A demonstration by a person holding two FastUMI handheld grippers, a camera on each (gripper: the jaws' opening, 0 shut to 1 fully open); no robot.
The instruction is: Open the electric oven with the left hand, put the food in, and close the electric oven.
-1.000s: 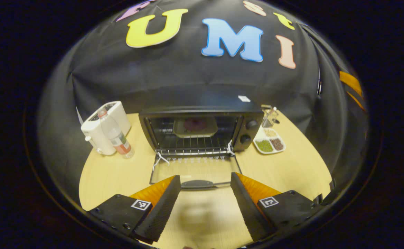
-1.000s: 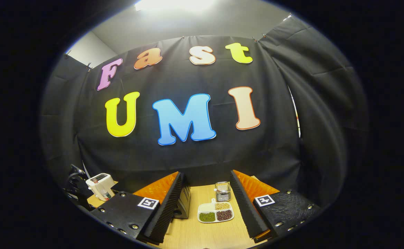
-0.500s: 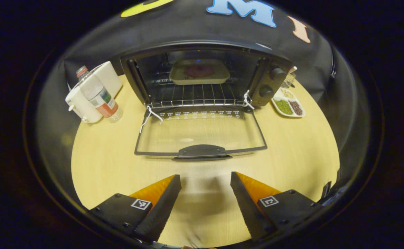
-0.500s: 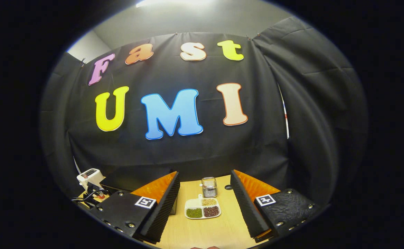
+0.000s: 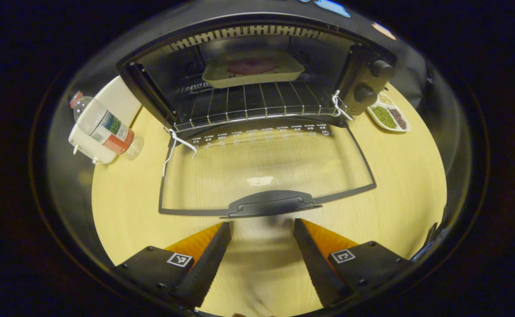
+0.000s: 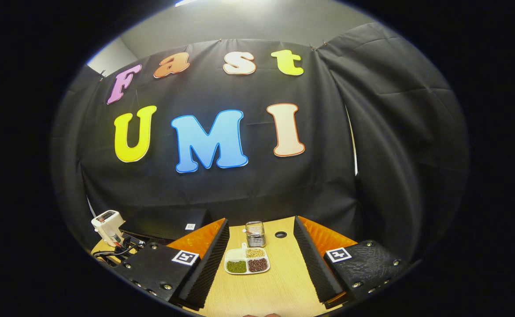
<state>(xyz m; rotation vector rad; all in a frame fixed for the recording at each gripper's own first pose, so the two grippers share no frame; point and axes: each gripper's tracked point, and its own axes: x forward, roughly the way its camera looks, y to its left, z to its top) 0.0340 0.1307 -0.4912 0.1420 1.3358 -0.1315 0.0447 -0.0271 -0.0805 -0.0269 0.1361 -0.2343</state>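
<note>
In the left gripper view, a water bottle (image 5: 103, 130) leans against a white machine (image 5: 107, 108) on the far left of the table (image 5: 398, 176). Next comes the oven (image 5: 257, 70), and it looks much bigger and closer than it did a moment ago. Its glass door (image 5: 266, 163) lies flat and open on the table. The door handle (image 5: 275, 203) is now just in front of the left gripper (image 5: 261, 229), almost at its tips, where before there was bare table between them. The jaws stand wide apart and hold nothing. The tray of food (image 5: 253, 70) sits on the wire rack (image 5: 248, 105) at the back of the oven. To the right of the oven is a small dish of beans (image 5: 389, 116).

In the right gripper view, the same dish (image 6: 247, 263) and a little metal basket (image 6: 255, 234) sit between the fingers of the right gripper (image 6: 261, 259). They have slid a bit to the left since the earlier frame. This gripper is wide open too, and empty.
</note>
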